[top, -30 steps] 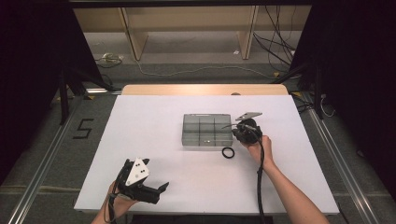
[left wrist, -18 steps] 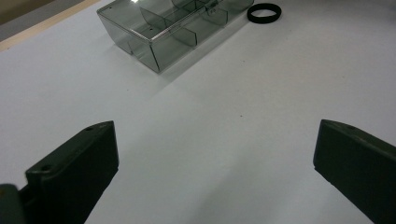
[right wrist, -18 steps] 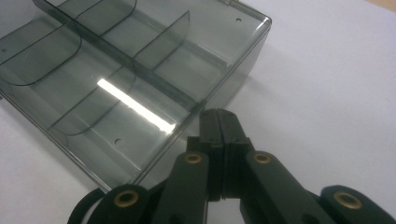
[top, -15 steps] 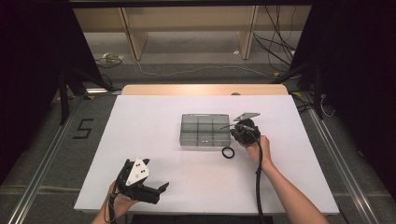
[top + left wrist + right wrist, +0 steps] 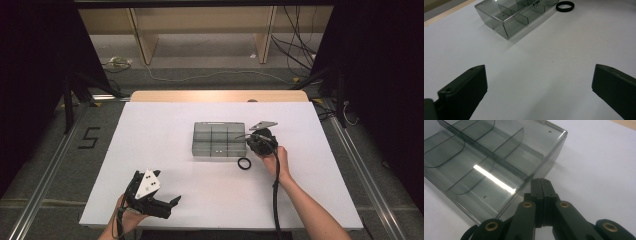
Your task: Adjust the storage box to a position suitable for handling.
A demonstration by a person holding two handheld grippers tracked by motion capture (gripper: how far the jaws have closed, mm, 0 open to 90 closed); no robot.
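Nothing has moved: right gripper (image 5: 250,138), jaws together, rests by the box (image 5: 218,139); left gripper (image 5: 172,203) waits apart; next, grab the ring (image 5: 244,163) at six o'clock

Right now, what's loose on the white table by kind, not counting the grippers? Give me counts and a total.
Clear grey compartment box: 1
Black ring: 1
Total: 2
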